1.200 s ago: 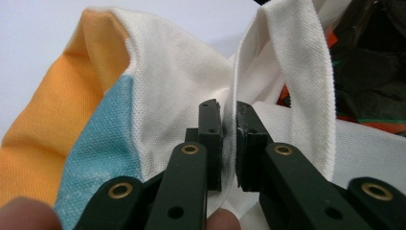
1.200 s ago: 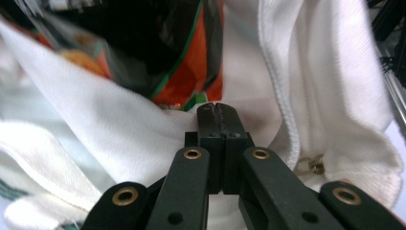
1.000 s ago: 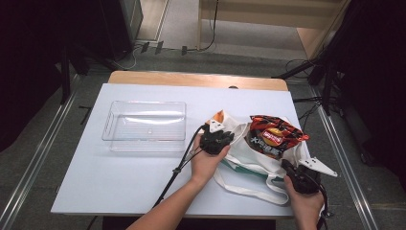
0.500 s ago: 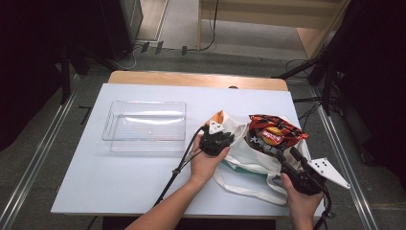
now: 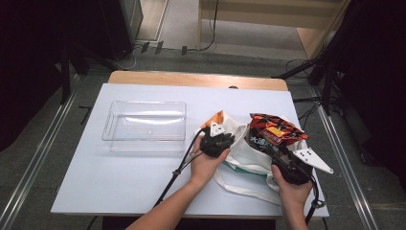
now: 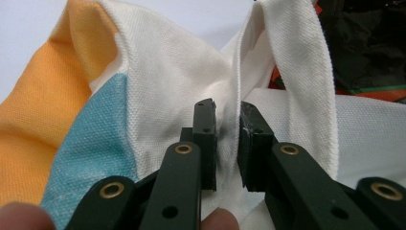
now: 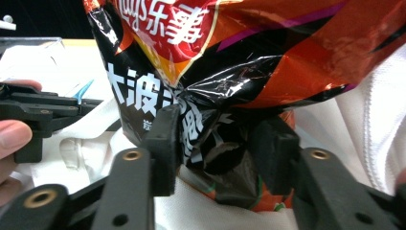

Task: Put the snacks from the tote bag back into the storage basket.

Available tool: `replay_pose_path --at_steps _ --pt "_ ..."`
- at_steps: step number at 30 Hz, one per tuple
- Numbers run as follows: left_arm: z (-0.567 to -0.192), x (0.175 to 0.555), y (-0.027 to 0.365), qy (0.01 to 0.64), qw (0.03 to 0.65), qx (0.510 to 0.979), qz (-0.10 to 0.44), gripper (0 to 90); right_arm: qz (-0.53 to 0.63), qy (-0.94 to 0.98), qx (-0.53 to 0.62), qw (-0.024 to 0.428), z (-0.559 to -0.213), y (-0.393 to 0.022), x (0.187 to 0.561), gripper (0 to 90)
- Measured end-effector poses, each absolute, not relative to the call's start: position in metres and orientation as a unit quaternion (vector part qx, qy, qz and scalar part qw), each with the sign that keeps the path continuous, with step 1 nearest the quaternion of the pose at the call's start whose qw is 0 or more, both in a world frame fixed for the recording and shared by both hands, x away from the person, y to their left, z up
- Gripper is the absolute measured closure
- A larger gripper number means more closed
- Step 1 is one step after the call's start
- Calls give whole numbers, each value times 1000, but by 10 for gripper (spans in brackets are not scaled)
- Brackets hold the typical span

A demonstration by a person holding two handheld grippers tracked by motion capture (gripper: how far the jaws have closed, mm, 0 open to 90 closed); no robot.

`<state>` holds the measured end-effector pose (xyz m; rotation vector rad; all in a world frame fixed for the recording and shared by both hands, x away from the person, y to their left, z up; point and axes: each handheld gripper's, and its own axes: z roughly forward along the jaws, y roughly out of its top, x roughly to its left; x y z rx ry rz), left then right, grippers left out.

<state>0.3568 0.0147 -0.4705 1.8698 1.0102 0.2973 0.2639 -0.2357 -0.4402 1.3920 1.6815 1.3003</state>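
High view: we see a white table [image 5: 143, 191] with a clear plastic tray [image 5: 144, 125] lying bare at centre left, and a white canvas tote bag [image 5: 242, 155] at lower right of the frame. A red-and-black chip bag [image 5: 275, 132] sticks up out of the tote's mouth. The left gripper [image 5: 216, 142] sits at the tote's left edge, where an orange patch of cloth rises, and it has not shifted from a second ago. The right gripper [image 5: 275, 153], at the lower right, has lifted slightly and come in toward the chip bag since then.

Left gripper view: the jaws stand narrow and pinch a fold of the tote bag [image 6: 167, 72] at its rim seam, with orange and light-blue panels at the left of the frame. The grip pulls the cloth up, which, we judge, keeps the mouth open for the other hand.

Right gripper view: the chip bag [image 7: 249, 62] hangs across the upper frame, its crumpled lower part between the two jaws. The jaws have just been closing; the left pad lies against the foil, while a small gap seems to remain at the right pad, so we do not read a firm grip yet. The left gripper [image 7: 38, 115] shows at the left edge.

We judge that the right hand has released and is regrasping lower on the snack, so the pull out of the tote toward the tray is not yet under way.
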Motion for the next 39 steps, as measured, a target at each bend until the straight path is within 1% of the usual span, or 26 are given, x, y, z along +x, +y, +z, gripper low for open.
replay_pose_path --at_steps 3,6,10,11,17,19,23,29,36,39 --pt "-472 357 15 412 478 766 123 802 489 633 518 303 -438 -235 262 664" --pt "-473 357 14 415 476 766 124 800 500 627 520 295 -434 -236 261 762" --pt "-475 357 14 416 474 766 127 796 506 623 510 309 -424 -236 258 890" --pt "-475 357 14 415 473 767 129 796 508 622 509 311 -422 -236 257 900" --pt "-475 357 15 417 475 765 123 796 513 621 507 308 -417 -238 257 900" --pt "-476 357 14 415 474 766 127 796 514 621 506 307 -414 -238 256 900" --pt "-476 352 9 405 464 773 152 792 521 620 499 309 -407 -237 257 900" --pt "-476 351 9 403 463 775 154 792 539 604 506 298 -395 -241 261 900" --pt "-476 345 2 382 452 785 183 792 543 597 499 316 -382 -241 261 900" --pt "-476 346 2 384 450 786 180 791 547 592 498 319 -377 -242 262 900"
